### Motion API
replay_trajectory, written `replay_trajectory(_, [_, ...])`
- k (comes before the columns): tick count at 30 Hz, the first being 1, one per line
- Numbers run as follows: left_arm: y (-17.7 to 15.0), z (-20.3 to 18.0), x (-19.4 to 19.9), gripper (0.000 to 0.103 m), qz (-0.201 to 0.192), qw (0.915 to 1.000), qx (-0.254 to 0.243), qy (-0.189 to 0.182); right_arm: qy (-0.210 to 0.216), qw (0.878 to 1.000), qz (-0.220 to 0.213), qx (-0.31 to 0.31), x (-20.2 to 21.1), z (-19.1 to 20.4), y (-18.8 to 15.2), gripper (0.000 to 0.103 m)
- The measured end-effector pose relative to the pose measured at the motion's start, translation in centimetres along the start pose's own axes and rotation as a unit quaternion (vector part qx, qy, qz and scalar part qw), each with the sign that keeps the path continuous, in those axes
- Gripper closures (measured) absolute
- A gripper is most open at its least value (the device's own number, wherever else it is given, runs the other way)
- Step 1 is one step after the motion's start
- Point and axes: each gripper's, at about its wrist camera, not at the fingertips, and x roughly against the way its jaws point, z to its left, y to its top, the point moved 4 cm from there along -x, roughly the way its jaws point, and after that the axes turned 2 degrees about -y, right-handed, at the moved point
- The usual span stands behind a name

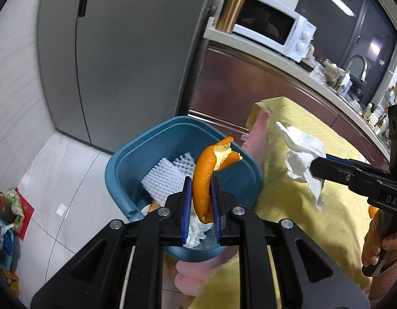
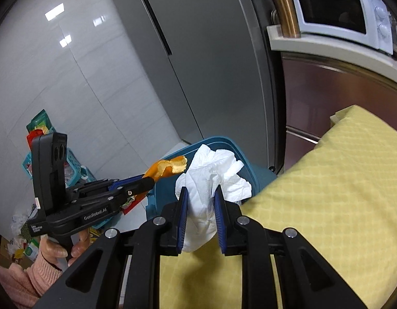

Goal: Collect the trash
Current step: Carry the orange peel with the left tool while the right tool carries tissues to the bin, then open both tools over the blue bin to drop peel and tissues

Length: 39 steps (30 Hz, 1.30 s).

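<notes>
Above the blue bin (image 1: pixel 126 164), clamped between the pads of the left tool (image 1: pixel 201 200): a curl of orange peel (image 1: pixel 206 177), held at its lower half with the torn tip standing up over the rim. Light, leathery, slightly springy by the look of it; likely waxy on the outside, so best gripped across the broad middle, as now. Probably ready to drop straight in once let go.

Off to the side, pinched in the right tool (image 2: pixel 200 213): a crumpled white tissue (image 2: pixel 211 180), hanging over the edge of the yellow cloth (image 2: pixel 340 193) on the counter, just beside the bin. Near weightless, soft, easily torn; fine to take anywhere on the wad.

Inside the bin: white foam fruit netting (image 1: pixel 165 177), more crumpled tissue (image 1: pixel 195 231) lower down, a scrap of something orange at the bottom. Plenty of room left.

Beyond: grey fridge (image 1: pixel 121 51), white microwave (image 1: pixel 273 28).
</notes>
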Motion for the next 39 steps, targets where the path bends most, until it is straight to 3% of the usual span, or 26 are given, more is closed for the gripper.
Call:
replay_trajectory(14, [-0.8,1.9,-4.7,0.087,0.029,0.9991,0.020,0.025,-0.018,0.998,0.062,-0.009,-6.2,0.4,0.7,0.080])
replay_trajectory(23, [-1.1,2.1,-6.8,0.086,0.041,0.9984,0.036,0.014,-0.026,0.997,0.074,-0.014,-7.7,0.3,0.7,0.075])
replay_trajectory(28, [-0.9,1.6,-6.3,0.081,0.033,0.9987,0.038,0.010,-0.017,0.997,0.067,-0.023,-6.9,-0.1,0.5,0.073])
replay_trajectory(31, [-0.6,0.7,-5.4,0.073,0.021,0.9994,0.029,0.000,-0.010,0.998,0.056,-0.023,-5.4,-0.3,0.4,0.073])
replay_trajectory(39, [0.3,-5.2,-2.1,0.061,-0.019,0.9972,-0.029,-0.067,-0.010,1.000,0.001,-0.014,2.5,-1.5,-0.6,0.070])
